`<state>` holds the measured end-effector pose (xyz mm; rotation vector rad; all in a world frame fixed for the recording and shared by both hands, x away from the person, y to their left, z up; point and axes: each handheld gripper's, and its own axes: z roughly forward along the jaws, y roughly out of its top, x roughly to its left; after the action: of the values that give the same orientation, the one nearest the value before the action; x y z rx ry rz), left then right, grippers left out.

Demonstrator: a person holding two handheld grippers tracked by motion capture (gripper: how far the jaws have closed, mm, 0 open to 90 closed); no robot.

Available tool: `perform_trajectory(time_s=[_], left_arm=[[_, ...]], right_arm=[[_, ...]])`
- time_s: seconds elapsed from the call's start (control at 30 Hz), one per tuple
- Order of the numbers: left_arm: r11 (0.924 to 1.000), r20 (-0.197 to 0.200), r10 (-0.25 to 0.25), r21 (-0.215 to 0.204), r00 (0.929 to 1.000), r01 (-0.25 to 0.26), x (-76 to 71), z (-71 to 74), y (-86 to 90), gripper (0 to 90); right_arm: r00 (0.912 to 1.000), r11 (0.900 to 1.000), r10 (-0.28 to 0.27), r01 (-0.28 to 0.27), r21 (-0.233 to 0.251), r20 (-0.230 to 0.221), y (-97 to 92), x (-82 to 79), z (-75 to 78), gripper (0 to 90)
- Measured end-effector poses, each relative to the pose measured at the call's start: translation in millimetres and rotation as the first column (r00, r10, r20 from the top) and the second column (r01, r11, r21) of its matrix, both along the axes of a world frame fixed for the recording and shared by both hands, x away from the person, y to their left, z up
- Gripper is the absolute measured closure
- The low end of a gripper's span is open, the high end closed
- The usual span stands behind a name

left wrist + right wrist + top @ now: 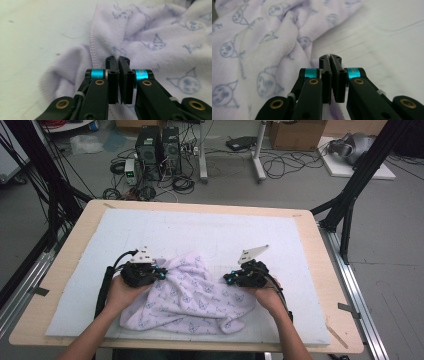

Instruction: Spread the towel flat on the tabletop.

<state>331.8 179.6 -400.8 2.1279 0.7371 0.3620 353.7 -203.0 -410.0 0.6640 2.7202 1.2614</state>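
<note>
towel (192,295): crumpled on counter (320,320), btwn both grippers
L gripper (117,58): jaws clamped on towel's hemmed edge
R gripper (329,58): jaws clamped on its edge
progress: edges gripped; spreading/folding left, prob.

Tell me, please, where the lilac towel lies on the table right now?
In the high view the lilac towel lies crumpled on the white mat, near the table's front edge, between the left gripper and right gripper.

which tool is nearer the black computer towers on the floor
Left. The left tool grips the lilac towel at the table's left, more nearly below the towers; the right tool grips it farther right.
</note>
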Motion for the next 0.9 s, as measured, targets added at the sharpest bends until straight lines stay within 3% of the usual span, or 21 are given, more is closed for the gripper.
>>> perform_trajectory(time_s=[0.07, 0.17, 0.27, 0.4, 0.53, 0.6, 0.73, 0.8, 0.9], left_arm=[[0.9999, 0.029, 0.01, -0.007, 0.9995, -0.01, -6.1, 6.9, 8.3, 86.3], [0.9998, 0.054, 0.019, -0.009, 0.9983, -0.019, -18.9, 12.3, 19.4, 86.4], [0.9998, 0.056, 0.019, -0.006, 0.9983, -0.019, -38.0, 7.9, 29.6, 86.5], [0.9999, 0.024, 0.01, 0.004, 0.9997, -0.01, -62.3, -5.2, 41.1, 86.5], [0.999, -0.011, -0.034, 0.028, 0.9994, 0.034, -75.6, -15.7, 43.6, 86.1], [0.9986, -0.004, -0.04, 0.035, 0.9992, 0.04, -75.1, -13.5, 42.0, 80.3], [0.9992, 0.022, -0.037, -0.013, 0.9991, 0.038, -61.7, 4.6, 35.7, 61.8], [0.9985, 0.034, -0.044, -0.031, 0.9984, 0.045, -49.6, 14.1, 29.5, 59.2], [0.9975, 0.042, -0.044, -0.054, 0.9981, 0.046, -28.4, 20.9, 16.2, 59.5]], right_arm=[[0.997, 0.9986, -0.047, 0.048, -0.022, 0.061, -13.4, -7.6, 13.8, 87.8], [0.9904, 0.996, -0.086, 0.088, -0.015, 0.109, -31.5, -18.4, 29.0, 87.8], [0.9836, 0.9928, -0.117, 0.119, -0.01, 0.137, -47.8, -32.1, 36.9, 87.8], [0.9847, 0.9901, -0.128, 0.134, -0.041, 0.118, -60.8, -50.3, 24.1, 87.8], [0.9929, 0.9903, -0.109, 0.113, -0.081, 0.046, -65.7, -61.4, 0.2, 87.2], [0.9943, 0.993, -0.102, 0.103, -0.057, 0.033, -66.3, -62.2, -2.1, 82.8], [0.9938, 0.9952, -0.096, 0.095, 0.025, 0.056, -60.5, -55.7, 17.0, 70.8], [0.9927, 0.9959, -0.09, 0.089, 0.014, 0.08, -50.8, -48.9, 23.8, 64.7], [0.9946, 0.9959, -0.075, 0.078, -0.044, 0.072, -37.7, -40.7, 17.3, 59.7]])
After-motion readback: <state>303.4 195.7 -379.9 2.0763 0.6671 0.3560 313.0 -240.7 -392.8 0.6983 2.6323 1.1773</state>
